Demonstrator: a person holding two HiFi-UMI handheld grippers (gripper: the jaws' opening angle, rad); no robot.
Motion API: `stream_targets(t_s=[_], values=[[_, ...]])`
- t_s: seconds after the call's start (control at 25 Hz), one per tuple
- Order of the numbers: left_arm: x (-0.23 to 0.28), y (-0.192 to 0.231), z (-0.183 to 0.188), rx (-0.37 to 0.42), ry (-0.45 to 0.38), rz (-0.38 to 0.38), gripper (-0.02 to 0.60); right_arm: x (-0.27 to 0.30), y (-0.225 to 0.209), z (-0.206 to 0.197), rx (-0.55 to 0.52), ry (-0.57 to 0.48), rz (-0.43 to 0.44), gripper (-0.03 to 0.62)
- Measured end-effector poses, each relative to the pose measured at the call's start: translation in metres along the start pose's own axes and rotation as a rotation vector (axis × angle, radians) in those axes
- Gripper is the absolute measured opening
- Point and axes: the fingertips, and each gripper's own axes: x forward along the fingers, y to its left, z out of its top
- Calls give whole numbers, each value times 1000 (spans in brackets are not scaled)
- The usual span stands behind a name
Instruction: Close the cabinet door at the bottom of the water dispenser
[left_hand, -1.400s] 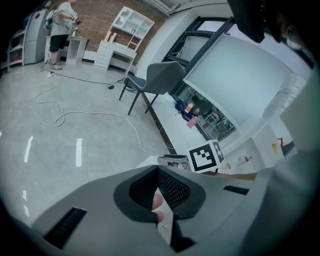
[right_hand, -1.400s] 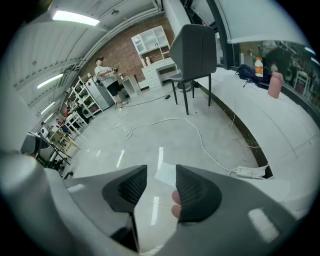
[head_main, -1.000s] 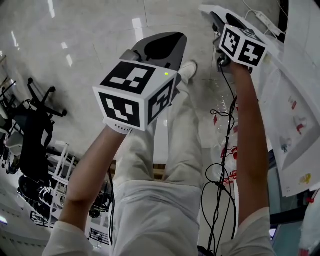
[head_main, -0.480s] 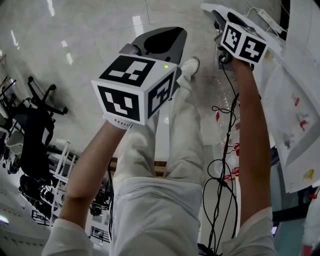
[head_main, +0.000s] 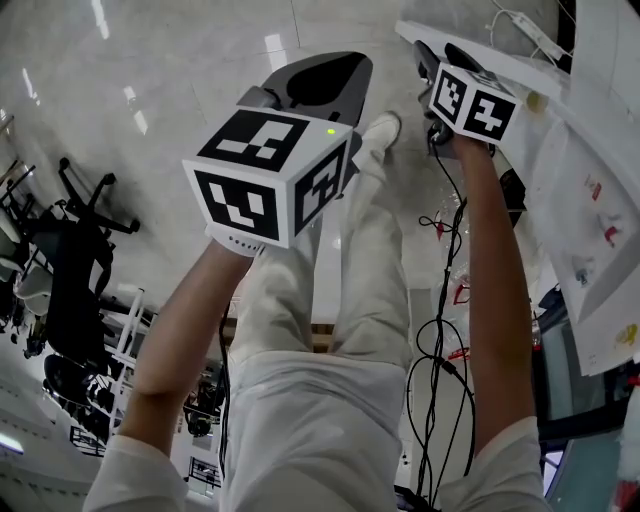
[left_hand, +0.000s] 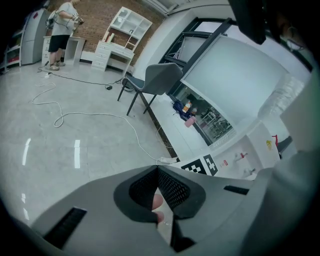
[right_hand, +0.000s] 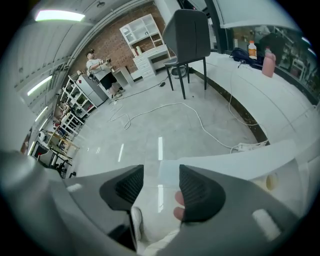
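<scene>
Nearest, the left gripper (left_hand: 156, 169) has its dark ribbed fingers pressed together on nothing, held above the person's white-trousered legs (head_main: 330, 300). The right gripper (right_hand: 161, 175) has its fingers spread wide and empty, just beside the edge of a white flat panel (right_hand: 235, 155). This appears to be the open cabinet door, low beside the white water dispenser (head_main: 590, 200). The door looks stiff, light, smooth and hinged, so it is probably best pushed flat near its free edge rather than pinched.
</scene>
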Motion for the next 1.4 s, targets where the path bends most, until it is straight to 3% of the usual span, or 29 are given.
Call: stream_targets(t_s=[0.2, 0.68, 1.4], values=[[-2, -3, 0, 25, 3, -13, 6, -8, 2, -20, 49, 15, -5, 219], [-7, -20, -12, 77, 26, -43, 6, -30, -3, -77, 53, 43, -39, 219], [2, -61, -40, 168, 105, -96, 7, -62, -28, -134, 191, 42, -84, 219]])
